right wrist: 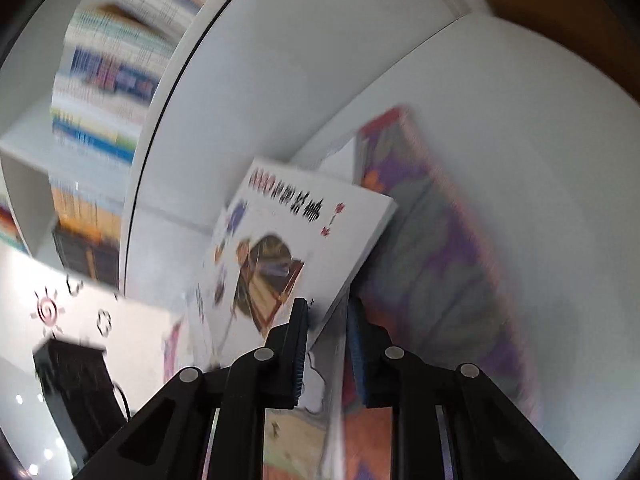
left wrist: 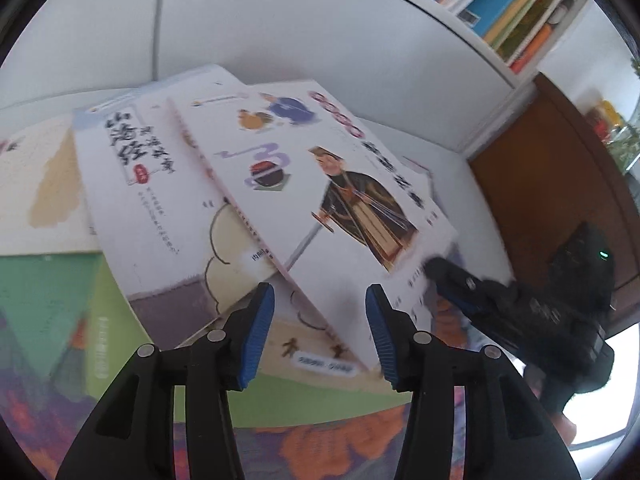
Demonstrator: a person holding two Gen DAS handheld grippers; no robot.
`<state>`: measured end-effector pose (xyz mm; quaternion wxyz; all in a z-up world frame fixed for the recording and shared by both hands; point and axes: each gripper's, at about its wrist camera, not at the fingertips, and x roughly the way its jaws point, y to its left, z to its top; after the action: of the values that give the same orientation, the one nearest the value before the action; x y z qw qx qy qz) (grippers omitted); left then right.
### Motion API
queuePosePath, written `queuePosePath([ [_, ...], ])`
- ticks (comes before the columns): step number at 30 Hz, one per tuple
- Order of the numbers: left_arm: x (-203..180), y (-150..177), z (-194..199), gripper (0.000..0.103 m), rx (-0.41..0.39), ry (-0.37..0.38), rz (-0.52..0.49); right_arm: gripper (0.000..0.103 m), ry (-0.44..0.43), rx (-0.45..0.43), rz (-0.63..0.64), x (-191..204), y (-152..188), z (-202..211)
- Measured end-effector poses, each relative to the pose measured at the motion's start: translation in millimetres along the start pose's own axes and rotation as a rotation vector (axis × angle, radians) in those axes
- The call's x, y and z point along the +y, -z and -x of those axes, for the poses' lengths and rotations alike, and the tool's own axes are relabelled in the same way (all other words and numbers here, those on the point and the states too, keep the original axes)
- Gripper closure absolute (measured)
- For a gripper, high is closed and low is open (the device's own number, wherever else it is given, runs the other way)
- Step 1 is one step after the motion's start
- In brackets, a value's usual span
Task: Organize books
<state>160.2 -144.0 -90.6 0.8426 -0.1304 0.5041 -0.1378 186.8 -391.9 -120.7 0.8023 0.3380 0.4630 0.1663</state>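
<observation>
A white book with a robed cartoon figure (left wrist: 320,184) lies tilted on top of a loose pile in a white shelf bay. Under it are a white book with black brush lettering (left wrist: 152,184), a green book (left wrist: 60,292) and a purple and orange flowered book (left wrist: 340,440). My left gripper (left wrist: 320,332) is open, its blue pads apart over the top book's near corner without touching it. My right gripper (left wrist: 452,284) is at that book's right edge. In the right wrist view my right gripper (right wrist: 328,344) is shut on the white book's (right wrist: 280,232) corner, beside the purple book (right wrist: 440,260).
Upright books fill a shelf at the upper right (left wrist: 512,4) and blurred shelves at the left (right wrist: 104,80). A brown wooden panel (left wrist: 548,184) borders the bay on the right. A white sheet with a pink spiral sun (right wrist: 48,312) and a black object (right wrist: 76,376) lie at lower left.
</observation>
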Motion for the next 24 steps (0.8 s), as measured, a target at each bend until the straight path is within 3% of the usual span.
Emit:
queuePosePath([
  [3, 10.7, 2.3, 6.1, 0.058, 0.045, -0.008, -0.020, 0.081, 0.069, 0.019, 0.045, 21.8, 17.7, -2.6],
  [7, 26.9, 15.5, 21.0, 0.054, 0.100, -0.038, -0.070, 0.080, 0.073, 0.094, 0.090, 44.8, 45.4, -7.9],
  [11, 48.7, 20.3, 39.1, 0.054, 0.102, -0.049, -0.059, 0.081, 0.018, 0.289, 0.194, 73.2, 86.4, -19.2],
  [12, 53.7, 18.4, 44.4, 0.054, 0.082, -0.050, -0.054, 0.081, 0.011, 0.301, 0.225, 82.2, 90.6, -16.5],
  [15, 66.3, 6.8, 58.1, 0.054, 0.016, -0.024, -0.039, 0.081, 0.078, 0.160, 0.317, 106.5, 74.8, 8.4],
  [17, 68.4, -1.5, 62.8, 0.054, -0.053, 0.032, -0.044, 0.078, 0.121, 0.069, 0.334, 112.0, 57.4, 20.8],
  [18, 67.2, -3.3, 61.6, 0.054, -0.073, 0.040, -0.055, 0.065, 0.160, 0.017, 0.330, 112.7, 46.8, 24.5],
  [19, 64.4, -5.5, 57.6, 0.054, -0.077, 0.040, -0.071, 0.050, 0.194, -0.019, 0.303, 112.9, 39.8, 22.3],
  [24, 56.8, -4.1, 29.5, 0.054, -0.009, 0.025, -0.099, 0.049, 0.292, -0.078, 0.212, 93.9, 7.1, 0.7],
])
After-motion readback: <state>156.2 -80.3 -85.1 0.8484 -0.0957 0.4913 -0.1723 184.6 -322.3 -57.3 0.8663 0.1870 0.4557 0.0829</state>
